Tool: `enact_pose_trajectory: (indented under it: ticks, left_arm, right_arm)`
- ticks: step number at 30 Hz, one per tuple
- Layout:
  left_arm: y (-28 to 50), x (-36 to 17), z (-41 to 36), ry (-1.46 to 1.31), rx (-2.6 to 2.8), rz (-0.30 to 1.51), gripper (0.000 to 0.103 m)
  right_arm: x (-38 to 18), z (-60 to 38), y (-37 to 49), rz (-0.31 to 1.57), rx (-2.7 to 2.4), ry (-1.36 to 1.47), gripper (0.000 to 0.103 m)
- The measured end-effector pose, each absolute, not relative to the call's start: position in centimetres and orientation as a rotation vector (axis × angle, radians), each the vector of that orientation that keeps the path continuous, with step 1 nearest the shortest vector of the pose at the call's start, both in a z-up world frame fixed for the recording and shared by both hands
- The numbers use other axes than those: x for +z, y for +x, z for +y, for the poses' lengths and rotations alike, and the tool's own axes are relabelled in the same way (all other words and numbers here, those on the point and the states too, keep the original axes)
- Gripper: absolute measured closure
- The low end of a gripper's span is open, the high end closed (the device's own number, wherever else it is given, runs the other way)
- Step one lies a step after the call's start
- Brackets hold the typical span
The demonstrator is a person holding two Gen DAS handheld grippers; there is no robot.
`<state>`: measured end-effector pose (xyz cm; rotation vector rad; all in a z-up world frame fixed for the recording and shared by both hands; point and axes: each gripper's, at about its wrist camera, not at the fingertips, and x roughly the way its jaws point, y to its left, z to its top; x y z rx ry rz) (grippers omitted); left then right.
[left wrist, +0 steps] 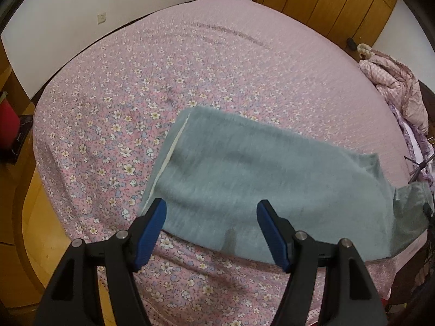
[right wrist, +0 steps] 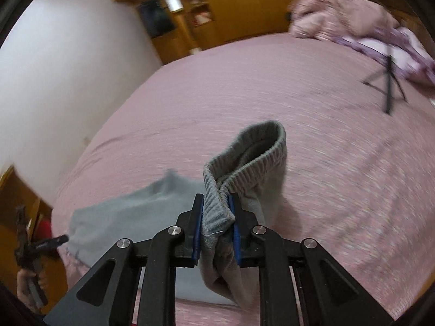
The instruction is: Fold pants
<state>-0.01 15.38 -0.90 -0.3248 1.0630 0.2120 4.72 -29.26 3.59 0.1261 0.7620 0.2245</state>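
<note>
Grey fleece pants lie across my pink floral bedspread.
My left gripper hovers spread wide over them, holding nothing; my right gripper is clenched on their ribbed waistband.

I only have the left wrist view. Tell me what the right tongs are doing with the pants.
Observer: The right tongs are shut on the ribbed waistband of the grey pants, lifting that end off the bed.
Operator: Confirm how the band sits in them.
Observer: It is doubled over between the blue pads, and a loop of it stands up above them.
Operator: Report anything on the bed that I can't make out.
Observer: A small black tripod stands at the far right, beside the heaped pink bedding.
</note>
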Motion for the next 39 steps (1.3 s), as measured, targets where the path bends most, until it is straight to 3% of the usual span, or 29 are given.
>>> enact_pose_trajectory:
  ticks: [17,36,39]
  left_arm:
    - [-3.0,0.4,17.3,-0.375,0.202,0.993,0.031]
    - [-5.7,-1.3,23.4,-0.456,0.238,0.945,0.031]
    - [-5.9,-1.4,23.7,-0.457,0.255,0.941,0.031]
  right_arm:
    - [0.4,-7.1,5.4,0.871,0.602,0.004,0.084]
    - [-5.6,9.3,4.3,0.988,0.782,-0.284,0.084]
    - [-6.5,10.5,4.2,0.994,0.807,-0.298,0.078]
